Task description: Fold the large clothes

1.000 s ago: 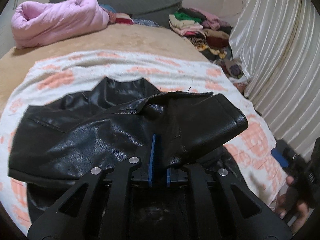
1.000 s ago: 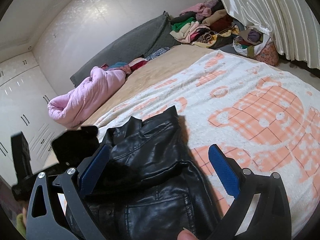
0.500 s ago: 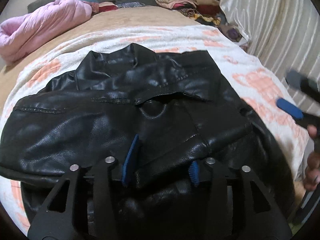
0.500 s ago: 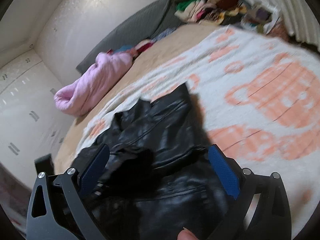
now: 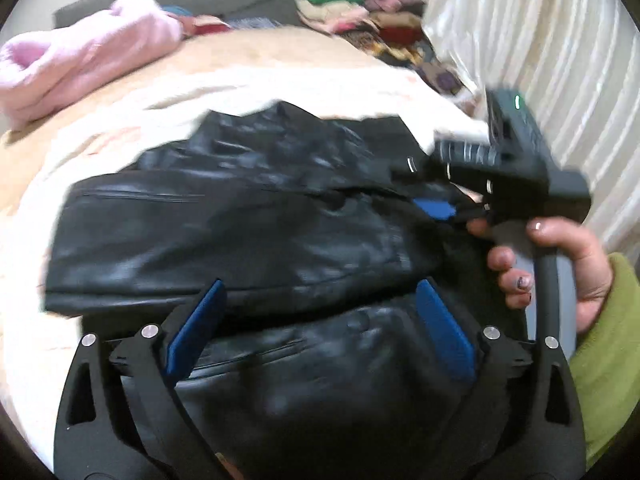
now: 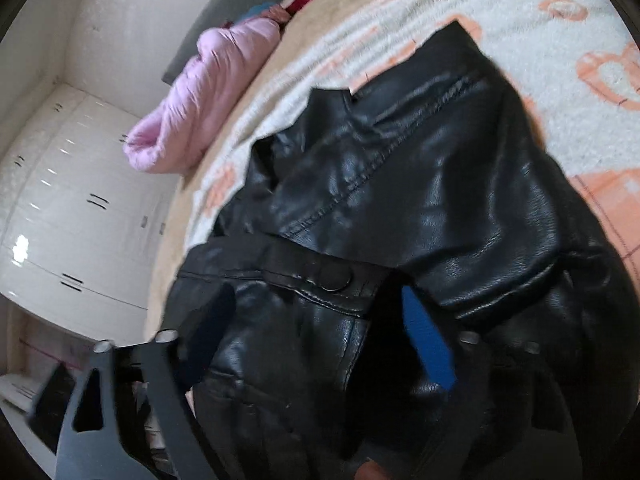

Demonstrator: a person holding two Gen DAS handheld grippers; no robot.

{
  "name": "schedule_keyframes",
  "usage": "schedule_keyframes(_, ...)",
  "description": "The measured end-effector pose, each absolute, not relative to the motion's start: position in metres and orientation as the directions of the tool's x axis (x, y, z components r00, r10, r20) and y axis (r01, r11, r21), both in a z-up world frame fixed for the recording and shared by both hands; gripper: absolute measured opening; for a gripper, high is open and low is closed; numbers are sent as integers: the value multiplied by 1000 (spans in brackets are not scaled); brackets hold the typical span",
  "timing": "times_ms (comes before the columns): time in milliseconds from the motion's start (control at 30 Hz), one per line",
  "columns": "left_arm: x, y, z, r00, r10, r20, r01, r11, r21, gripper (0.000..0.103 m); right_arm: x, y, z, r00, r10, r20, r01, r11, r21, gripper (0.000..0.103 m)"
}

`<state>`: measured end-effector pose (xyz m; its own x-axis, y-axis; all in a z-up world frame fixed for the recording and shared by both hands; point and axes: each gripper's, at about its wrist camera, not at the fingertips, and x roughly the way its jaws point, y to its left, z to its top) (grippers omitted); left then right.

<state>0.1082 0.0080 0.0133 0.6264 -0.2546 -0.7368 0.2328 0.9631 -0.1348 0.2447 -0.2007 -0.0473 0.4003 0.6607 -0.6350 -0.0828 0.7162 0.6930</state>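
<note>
Black leather jacket (image 5: pixel 248 236) lies on the patterned blanket (image 6: pixel 532 20) of the bed, partly folded, one sleeve laid across its front. A second ago the left gripper (image 5: pixel 320 344) was clamped on that sleeve and carrying it over; half a second ago its jaws had parted, and now they stand wide apart above the hem with nothing between them — so the sleeve fold looks finished. Meanwhile the right gripper (image 6: pixel 316 356) has swung in from the bed's edge (the left wrist view shows the right hand (image 5: pixel 568 264) on its handle) and hovers low over the snap tab (image 6: pixel 332 278), jaws spread, holding nothing. A grasp on that side seems the likely next step. No containers are in view — only a pink quilt (image 5: pixel 76 60) and a heap of clothes (image 5: pixel 360 12) at the far end.
</note>
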Motion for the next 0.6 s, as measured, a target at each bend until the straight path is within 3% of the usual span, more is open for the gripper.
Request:
schedule_keyframes(133,96,68,24,669,-188,-719,104,982,-160,91,239,-197,-39,466,633,-618,-137,742,656,37)
schedule_keyframes(167,93,87,26,683,-158,-714,58,985,-162,91,237,-193,-33,472,643,-603,-175,739,651,11)
schedule_keyframes(433,81,175,39,737,-41,-675,-166,957,-239,93,227,-160,60,596,577,-559,-455,816,357,10)
schedule_keyframes(600,89,184,40,744,-66,-665,-173,942,-287,93,228,-167,97,666,521,-535,-498,843,201,10)
